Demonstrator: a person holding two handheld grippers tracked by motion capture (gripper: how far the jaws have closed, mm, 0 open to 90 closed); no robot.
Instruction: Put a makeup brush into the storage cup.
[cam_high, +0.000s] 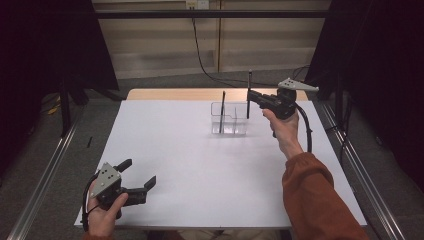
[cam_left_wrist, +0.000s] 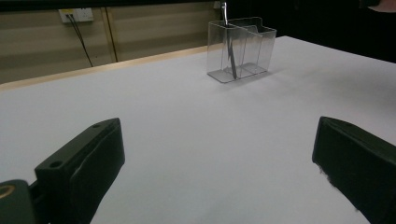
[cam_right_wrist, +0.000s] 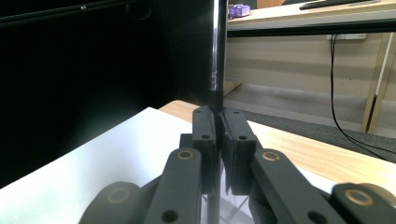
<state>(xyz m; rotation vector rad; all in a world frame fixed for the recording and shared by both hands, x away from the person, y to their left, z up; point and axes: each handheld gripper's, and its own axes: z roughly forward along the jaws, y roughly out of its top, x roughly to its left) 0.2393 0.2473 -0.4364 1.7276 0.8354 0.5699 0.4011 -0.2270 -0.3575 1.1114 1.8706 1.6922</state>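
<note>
A clear two-compartment holder (cam_high: 240, 126) stands at the back middle of the white table (cam_high: 200, 165). One black pen (cam_high: 223, 106) leans in its left compartment. My right gripper (cam_high: 250, 95) hangs above the holder's right side, shut on a second black pen (cam_high: 249, 80) held upright, its lower end reaching down at the holder. In the right gripper view the pads pinch this pen (cam_right_wrist: 218, 46) at the right gripper (cam_right_wrist: 219, 116). My left gripper (cam_high: 138, 172) rests near the front left corner, open and empty. The left gripper view shows the left gripper (cam_left_wrist: 219, 158) and, far off, the holder (cam_left_wrist: 254, 44) with its pen (cam_left_wrist: 230, 53).
A wooden strip (cam_high: 190, 94) borders the table's far edge. Metal rails (cam_high: 45, 180) run along both sides on the floor. Black curtains (cam_high: 45, 45) close in left and right. A cable (cam_high: 202, 60) hangs down the back wall from a socket.
</note>
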